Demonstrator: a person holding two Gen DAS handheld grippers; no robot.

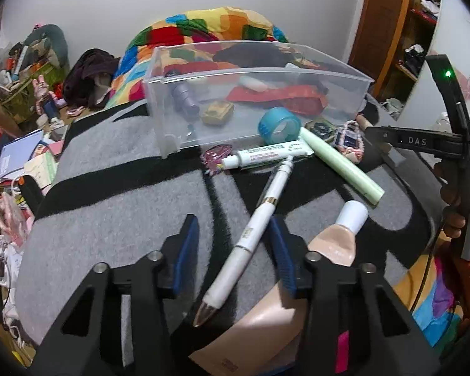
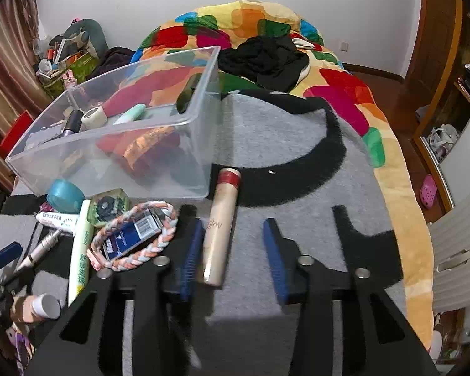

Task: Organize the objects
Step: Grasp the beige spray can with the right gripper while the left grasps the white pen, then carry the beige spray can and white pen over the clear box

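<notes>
**First onlooker:** See the left gripper (image 1: pixel 235 241)? Its jaws are partly spread, and the white pen (image 1: pixel 250 235) lies slantwise between them on the grey-and-black blanket (image 1: pixel 109 213). The right-hand pad looks to be touching the barrel; the left-hand pad stands clear. So it isn't pinched, as far as I can tell.

**Second onlooker:** Light and stiff, I'd guess, with a smooth round barrel that could roll or slip out sideways. I'd take it mid-barrel, near the gold band, not by the metal tip nearest the jaws.

**First onlooker:** And the right gripper (image 2: pixel 232 253)? Jaws apart there too. The beige tube with the red cap (image 2: pixel 221 228) lies lengthwise between them, hard against the left-hand pad, well away from the right-hand one.

**Second onlooker:** That one looks rigid and glossy. Squeezing across its middle should do, though a round body may twist as the pads meet.

**First onlooker:** The clear plastic bin (image 2: pixel 116 144) sits ahead of both jaws, already holding a few things.

**Second onlooker:** The flesh-coloured squeeze tube (image 1: pixel 335 238) just outside the left gripper's right-hand jaw looks soft. It would dent, so grip near the white cap.
</notes>
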